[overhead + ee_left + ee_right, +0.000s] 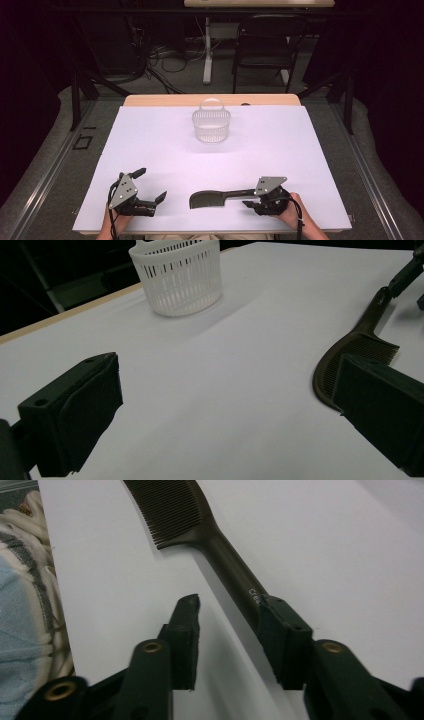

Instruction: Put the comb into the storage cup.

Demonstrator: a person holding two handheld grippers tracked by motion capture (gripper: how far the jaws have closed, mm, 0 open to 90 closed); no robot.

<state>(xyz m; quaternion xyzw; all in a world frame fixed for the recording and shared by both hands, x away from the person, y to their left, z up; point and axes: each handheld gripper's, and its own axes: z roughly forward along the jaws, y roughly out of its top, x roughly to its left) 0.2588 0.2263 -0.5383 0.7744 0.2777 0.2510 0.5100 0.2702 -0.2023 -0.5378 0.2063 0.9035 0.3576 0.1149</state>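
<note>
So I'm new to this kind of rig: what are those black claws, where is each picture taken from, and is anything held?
A person at a table holds a two-jaw gripper in each hand. The high view looks down from above; the other two pictures come from cameras riding on the grippers. On the white table stand a white basket and a dark comb. The left gripper is open, nothing between its jaws. The right gripper is open around the comb's handle; one jaw is beside it, no grip.
</note>
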